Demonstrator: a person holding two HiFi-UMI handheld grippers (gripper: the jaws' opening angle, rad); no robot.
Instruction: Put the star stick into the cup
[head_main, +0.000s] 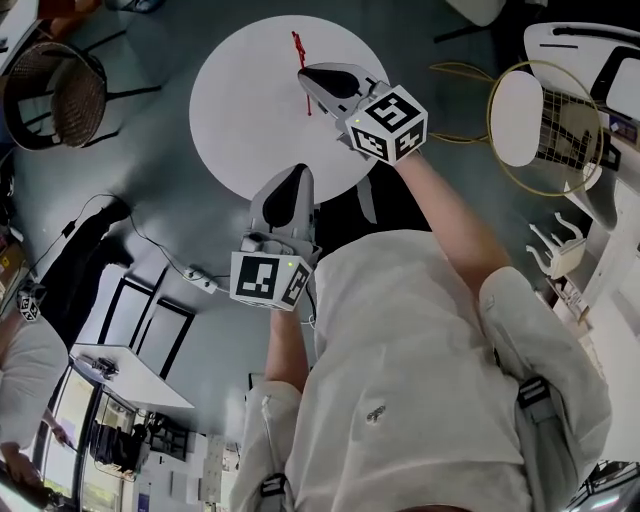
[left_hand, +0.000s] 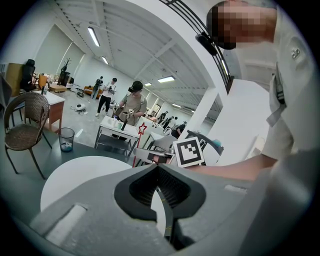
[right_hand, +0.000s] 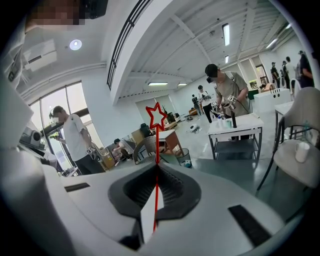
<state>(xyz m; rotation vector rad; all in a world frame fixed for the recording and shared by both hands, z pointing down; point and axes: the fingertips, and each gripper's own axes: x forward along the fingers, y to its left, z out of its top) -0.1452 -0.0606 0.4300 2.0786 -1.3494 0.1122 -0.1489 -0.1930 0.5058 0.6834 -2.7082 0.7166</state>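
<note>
The star stick (head_main: 301, 62) is a thin red rod with a red outline star (right_hand: 156, 117) at its tip. My right gripper (head_main: 304, 76) is shut on it and holds it upright over the far part of the round white table (head_main: 235, 115). In the right gripper view the rod runs up between the closed jaws (right_hand: 156, 166). My left gripper (head_main: 299, 172) hangs nearer to me over the table's front edge, shut with nothing in it (left_hand: 158, 167). From the left gripper view, the star stick (left_hand: 142, 129) and the right gripper (left_hand: 152, 158) lie just ahead. No cup shows in any view.
A wicker chair (head_main: 55, 95) stands at the far left. A gold wire chair with a white cushion (head_main: 540, 125) is at the right. A power strip and cable (head_main: 200, 283) lie on the floor by a white desk (head_main: 125, 375). Other people stand around the room.
</note>
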